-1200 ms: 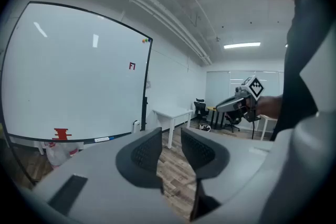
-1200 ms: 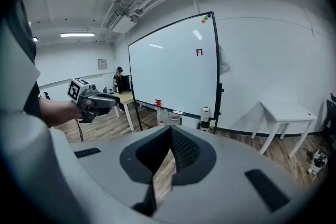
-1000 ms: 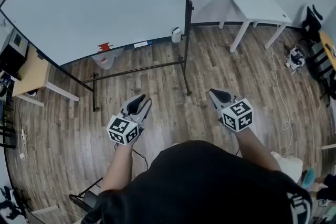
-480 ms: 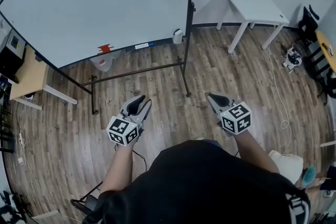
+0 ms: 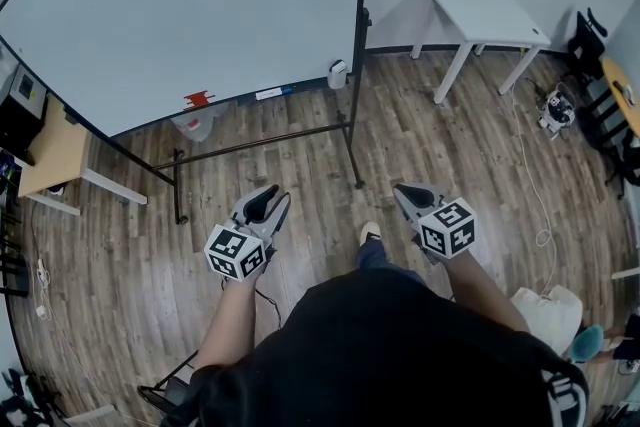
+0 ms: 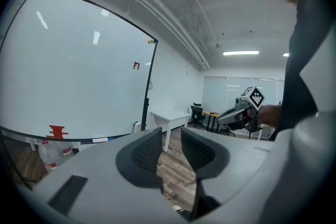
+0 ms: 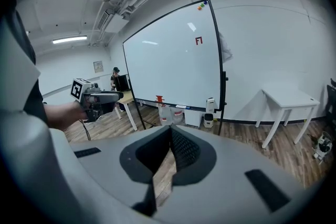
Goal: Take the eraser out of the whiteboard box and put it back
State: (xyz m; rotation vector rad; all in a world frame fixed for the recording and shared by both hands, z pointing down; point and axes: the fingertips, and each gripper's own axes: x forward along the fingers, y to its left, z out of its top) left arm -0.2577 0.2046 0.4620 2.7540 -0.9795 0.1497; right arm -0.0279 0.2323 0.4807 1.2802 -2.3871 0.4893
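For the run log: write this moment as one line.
phase: away from white black-framed whiteboard | left gripper: open, empty | right gripper: shut, empty | task: not begun

Office space: standing whiteboard, white table

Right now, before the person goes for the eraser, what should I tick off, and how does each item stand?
1. Left gripper empty: ok, jaws slightly apart, nothing between.
2. Right gripper empty: ok, nothing held.
3. Right jaws parted for a grasp: not ok, tips together.
4. Whiteboard within reach: not ok, bare floor lies between it and both grippers.
5. Eraser in the white box at the board's lower right corner: cannot tell, too small.
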